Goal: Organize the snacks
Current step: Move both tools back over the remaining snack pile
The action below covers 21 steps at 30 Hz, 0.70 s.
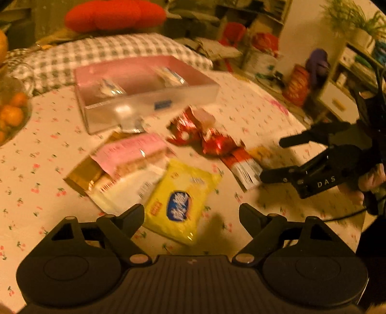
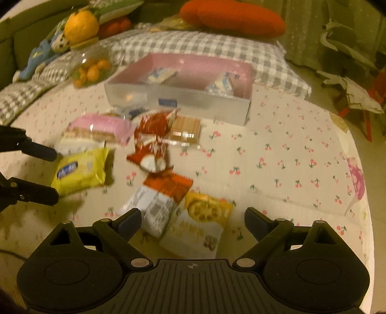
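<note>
Snack packets lie loose on a round table with a cherry-print cloth (image 2: 289, 149). A yellow packet (image 1: 181, 200) lies between the fingers of my left gripper (image 1: 191, 213), which stands open, its pads clear of the packet. My right gripper (image 2: 193, 217) is open too, hovering over an orange cracker packet (image 2: 200, 222) and a red-and-white packet (image 2: 161, 200). A pink packet (image 1: 130, 152) and crumpled red wrappers (image 1: 202, 135) lie further back. Behind them stands a clear box with a pink floor (image 1: 149, 103) that holds two small packets. Each gripper shows in the other's view: the right gripper (image 1: 271, 158), the left gripper (image 2: 51, 171).
A glass bowl of oranges (image 2: 91, 70) sits at the table's back left. A grey checked cushion (image 1: 108, 50) and a red cushion (image 2: 231, 17) lie beyond the box. The table's edge (image 2: 361, 193) curves close on the right, with bare cloth in front of it.
</note>
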Motion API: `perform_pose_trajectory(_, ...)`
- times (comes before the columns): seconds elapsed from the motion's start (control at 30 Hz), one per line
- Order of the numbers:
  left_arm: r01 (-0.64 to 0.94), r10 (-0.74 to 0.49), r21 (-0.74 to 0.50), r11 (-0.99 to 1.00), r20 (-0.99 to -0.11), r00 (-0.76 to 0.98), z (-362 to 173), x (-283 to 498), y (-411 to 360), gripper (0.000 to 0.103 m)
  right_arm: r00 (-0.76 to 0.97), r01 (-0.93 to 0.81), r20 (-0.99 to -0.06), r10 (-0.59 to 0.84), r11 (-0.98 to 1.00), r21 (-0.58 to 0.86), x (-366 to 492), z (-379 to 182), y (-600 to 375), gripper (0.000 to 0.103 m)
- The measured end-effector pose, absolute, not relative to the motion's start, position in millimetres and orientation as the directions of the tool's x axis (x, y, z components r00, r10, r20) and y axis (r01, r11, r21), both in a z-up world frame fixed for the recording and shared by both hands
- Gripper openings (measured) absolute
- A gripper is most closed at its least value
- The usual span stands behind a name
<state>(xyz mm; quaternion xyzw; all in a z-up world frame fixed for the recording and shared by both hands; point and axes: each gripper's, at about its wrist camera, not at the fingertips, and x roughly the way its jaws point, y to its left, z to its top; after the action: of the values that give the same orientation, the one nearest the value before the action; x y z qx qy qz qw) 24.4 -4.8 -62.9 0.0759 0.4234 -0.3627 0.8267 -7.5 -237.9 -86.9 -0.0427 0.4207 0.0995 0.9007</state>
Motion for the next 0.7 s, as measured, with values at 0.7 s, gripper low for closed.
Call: perform_pose_trajectory(0.7, 0.643, -0.471, -0.142, 0.752, -0.798, 0.376, -77.3, 34.5, -7.3, 0.081, 0.625, -0.209, -0.78, 0.032, 0.969, -0.128, -6.9, -96.2, -270.4, 0.099)
